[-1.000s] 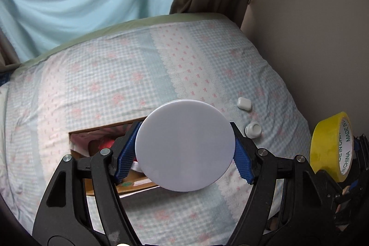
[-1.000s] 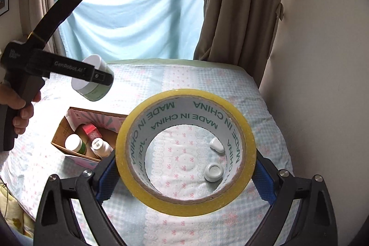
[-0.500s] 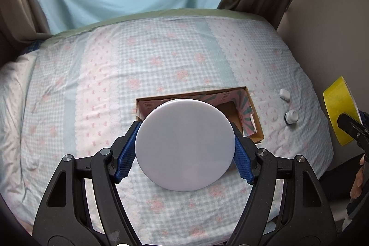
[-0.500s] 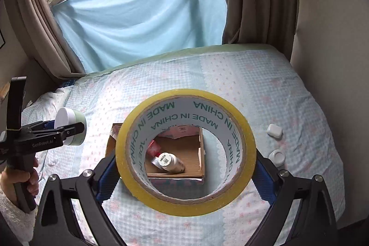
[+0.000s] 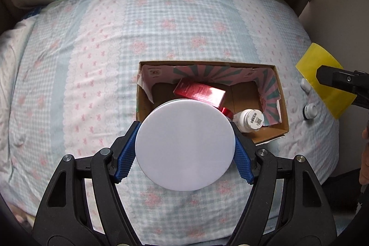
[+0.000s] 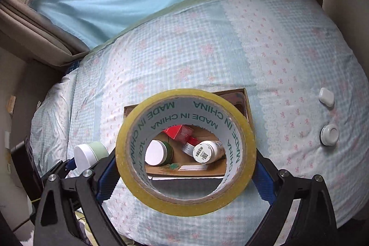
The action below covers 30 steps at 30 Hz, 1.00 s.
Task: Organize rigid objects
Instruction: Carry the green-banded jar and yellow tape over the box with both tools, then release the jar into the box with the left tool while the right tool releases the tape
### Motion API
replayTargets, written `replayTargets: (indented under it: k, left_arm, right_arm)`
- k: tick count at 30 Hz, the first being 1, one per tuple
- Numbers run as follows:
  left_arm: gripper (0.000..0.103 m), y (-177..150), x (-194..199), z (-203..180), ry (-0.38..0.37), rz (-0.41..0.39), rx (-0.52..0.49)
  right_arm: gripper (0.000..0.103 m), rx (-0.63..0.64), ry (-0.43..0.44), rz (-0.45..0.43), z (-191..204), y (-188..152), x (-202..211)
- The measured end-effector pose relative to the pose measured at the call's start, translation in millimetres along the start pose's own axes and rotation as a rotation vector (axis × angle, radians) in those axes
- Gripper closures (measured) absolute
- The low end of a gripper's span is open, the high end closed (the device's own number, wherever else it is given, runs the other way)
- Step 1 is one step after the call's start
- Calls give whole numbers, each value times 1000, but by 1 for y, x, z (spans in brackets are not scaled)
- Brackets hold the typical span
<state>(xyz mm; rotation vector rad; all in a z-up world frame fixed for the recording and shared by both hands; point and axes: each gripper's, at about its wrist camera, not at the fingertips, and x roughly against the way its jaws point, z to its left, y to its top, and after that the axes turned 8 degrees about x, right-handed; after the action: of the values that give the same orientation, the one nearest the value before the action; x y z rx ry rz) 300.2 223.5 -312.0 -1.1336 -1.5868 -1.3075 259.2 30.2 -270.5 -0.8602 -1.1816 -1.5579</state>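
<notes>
Above the cardboard box [image 5: 282, 107] on the bed, a white-lidded jar [image 5: 185, 144] is pinched by the left gripper [image 5: 185, 149]; its green body is shown only in the right view, where the right gripper [image 6: 185, 174] clamps a yellow tape roll [image 6: 185, 174] printed "MADE IN CHINA".

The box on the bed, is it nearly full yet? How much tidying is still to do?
Partly done. The cardboard box already holds a red carton, a white bottle and a green jar. In hand: the left gripper clamps a white-lidded jar and the right gripper clamps a yellow tape roll, both near the box. Left on the bedspread: a small white case and a round white cap.
</notes>
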Motion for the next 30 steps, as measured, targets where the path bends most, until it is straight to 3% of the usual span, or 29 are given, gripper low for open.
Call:
replayTargets:
  k: [9,19,20,21,23,24,30]
  left_arm:
    - [33,24,-87,8,36,148,21]
    - [32,35,-119,-3,64,218,9]
    - [27,34,-119,-3,60,223,17]
    - [12,34,-118,-4,52,219,28]
    - [0,33,-111,-5,38,190,46]
    - [0,33,-109,-7,34,186,45]
    - [0,32,-97,-16,41,173,11]
  right_arm:
    - [7,-92,14,207,-27,19,-100]
    - [7,-189,25,287,-50,23,-144]
    - [7,-201,14,297,-51,23,-146]
    - [7,-205,3,309,-53,22,-150]
    - [4,-198,4,325,-56,20,-155]
    - [0,-199,14,313,-58,19,-153]
    - [0,-208,26,245,-64,22,-135]
